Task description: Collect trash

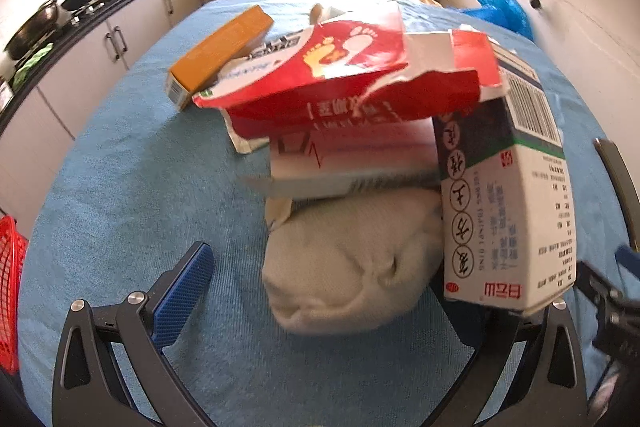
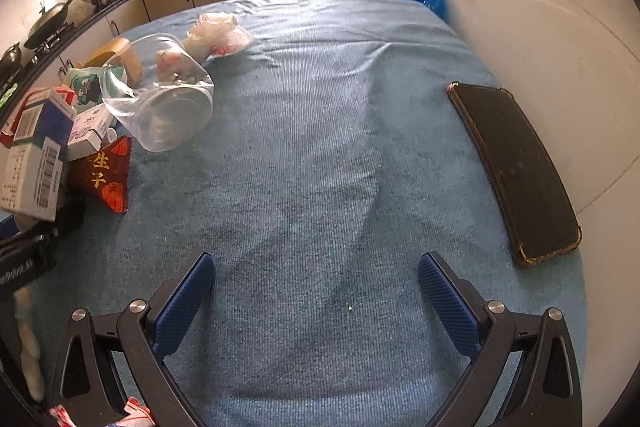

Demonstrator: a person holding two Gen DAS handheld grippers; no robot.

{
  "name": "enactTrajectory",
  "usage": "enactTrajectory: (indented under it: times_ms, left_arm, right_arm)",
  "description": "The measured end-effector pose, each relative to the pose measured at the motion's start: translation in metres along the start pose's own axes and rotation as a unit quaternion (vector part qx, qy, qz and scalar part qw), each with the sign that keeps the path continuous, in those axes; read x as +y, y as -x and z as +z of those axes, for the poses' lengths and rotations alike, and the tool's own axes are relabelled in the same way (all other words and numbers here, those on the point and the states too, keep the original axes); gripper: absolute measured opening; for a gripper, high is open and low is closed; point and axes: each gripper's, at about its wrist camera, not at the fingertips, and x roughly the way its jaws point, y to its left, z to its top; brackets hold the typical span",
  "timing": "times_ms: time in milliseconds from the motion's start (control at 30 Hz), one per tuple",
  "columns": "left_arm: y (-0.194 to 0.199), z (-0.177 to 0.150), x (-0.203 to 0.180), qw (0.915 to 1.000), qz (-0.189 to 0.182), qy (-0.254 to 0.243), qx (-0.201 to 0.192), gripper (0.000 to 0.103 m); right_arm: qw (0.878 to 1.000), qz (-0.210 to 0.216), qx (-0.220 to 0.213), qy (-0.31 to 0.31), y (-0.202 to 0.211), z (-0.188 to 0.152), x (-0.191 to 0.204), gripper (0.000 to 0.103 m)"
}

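Trash heaped at the left gripper, right gripper idle over bare cloth.

Near, the left gripper [image 1: 320, 291] has its jaws spread wide around a pale crumpled wad [image 1: 352, 263], probably to take it first since it props the pile; whether the pads touch it I cannot tell. A white medicine box [image 1: 508, 195] leans at its right, a torn red carton [image 1: 344, 79] lies on top, and an orange box [image 1: 220, 55] sits farther left. The right gripper [image 2: 316, 303], jaws wide and empty, hovers over the blue tablecloth [image 2: 320, 147]; a clear jar [image 2: 168, 103] lies far left, a phone [image 2: 516, 171] right.
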Motion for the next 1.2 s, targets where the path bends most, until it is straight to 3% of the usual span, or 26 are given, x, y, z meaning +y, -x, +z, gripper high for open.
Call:
enactTrajectory:
  times_ms: [233, 467, 700, 867, 1200]
  left_arm:
    - [0.009, -0.011, 0.002, 0.9985, -0.035, -0.040, 0.007, 0.103]
    - [0.043, -0.038, 0.026, 0.9972, -0.074, 0.004, -0.011, 0.103]
    - [0.097, -0.070, 0.059, 0.9955, -0.035, 0.049, -0.073, 0.103]
    - [0.124, -0.085, 0.072, 0.9932, -0.004, 0.053, -0.103, 0.103]
    - [0.178, -0.105, 0.082, 0.9809, 0.040, 0.046, -0.184, 0.103]
  right_arm:
    - [1.000, 0.001, -0.009, 0.005, 0.008, -0.018, 0.008, 0.103]
    - [1.000, 0.017, -0.024, -0.012, 0.034, -0.043, 0.014, 0.100]
    - [0.995, 0.015, -0.094, -0.011, 0.075, -0.062, 0.031, 0.100]
    - [0.982, 0.030, -0.185, -0.002, 0.108, -0.076, 0.047, 0.100]
    - [0.978, 0.026, -0.207, -0.009, 0.142, -0.092, 0.058, 0.095]
